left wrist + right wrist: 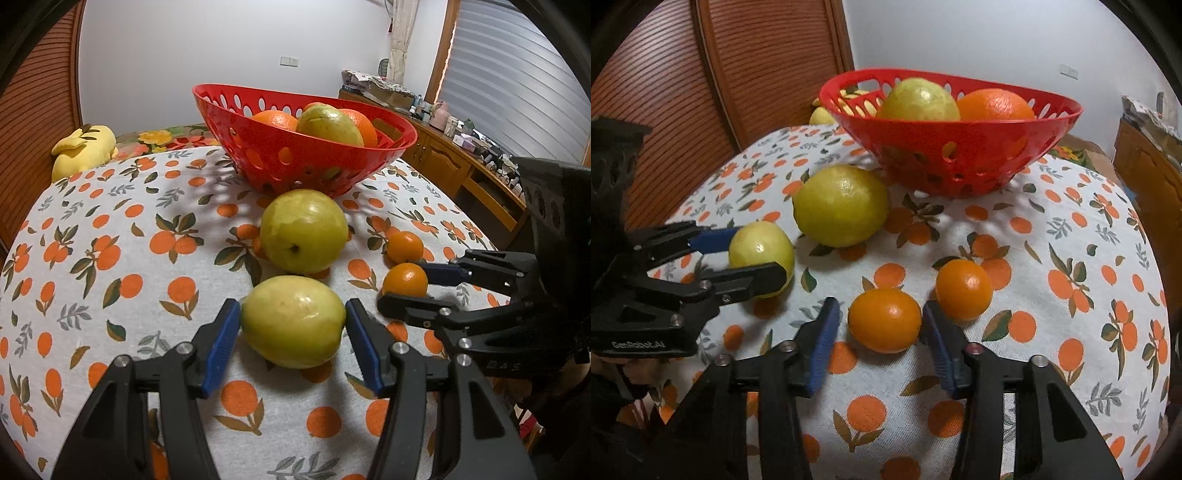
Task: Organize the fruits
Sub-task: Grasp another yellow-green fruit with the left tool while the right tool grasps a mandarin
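A red perforated basket [369, 158] [979, 147] stands at the far side of the table with oranges and a yellow-green fruit inside. In front of it lies a large yellow-green fruit [304, 230] [842, 205]. My left gripper [293, 310] [759, 254] is shut on a smaller yellow-green fruit [293, 321] [761, 251] that rests on the cloth, both blue pads against its sides. My right gripper [879, 314] [402, 284] straddles a small tangerine [884, 319] [404, 278]; a gap shows at the left pad, so it is open. A second tangerine [964, 288] [405, 246] sits just beyond.
The orange-print tablecloth [110, 295] covers a round table. A yellow plush toy [83, 147] lies at its far left edge. A wooden sideboard [443, 162] with clutter runs along the right wall. Slatted wooden doors [665, 110] stand behind the table's left.
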Demonstrator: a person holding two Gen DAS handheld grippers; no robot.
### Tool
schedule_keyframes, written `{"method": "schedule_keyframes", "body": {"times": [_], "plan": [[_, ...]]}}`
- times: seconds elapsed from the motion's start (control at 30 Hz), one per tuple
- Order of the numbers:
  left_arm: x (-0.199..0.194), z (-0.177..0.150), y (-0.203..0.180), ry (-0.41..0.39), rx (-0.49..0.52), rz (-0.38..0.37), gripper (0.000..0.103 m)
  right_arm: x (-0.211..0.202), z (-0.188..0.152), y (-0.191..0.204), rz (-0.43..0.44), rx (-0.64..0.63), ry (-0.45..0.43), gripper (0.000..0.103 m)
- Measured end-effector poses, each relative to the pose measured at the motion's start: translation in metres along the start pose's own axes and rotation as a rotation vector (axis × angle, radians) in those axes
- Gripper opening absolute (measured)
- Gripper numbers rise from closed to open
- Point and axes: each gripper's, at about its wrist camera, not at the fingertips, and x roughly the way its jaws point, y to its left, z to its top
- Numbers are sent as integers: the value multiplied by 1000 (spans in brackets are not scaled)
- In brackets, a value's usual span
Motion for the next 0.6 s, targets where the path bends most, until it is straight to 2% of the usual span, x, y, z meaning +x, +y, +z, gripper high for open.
{"method": "schedule_keyframes", "body": {"times": [0.03,0.6], "plan": [[1,0,0,2,0,-1,59,0,0,0,-4,-3,1,39],[10,-1,-3,33,12,-12,60,-24,-20,-2,39,27,-64,39]]}}
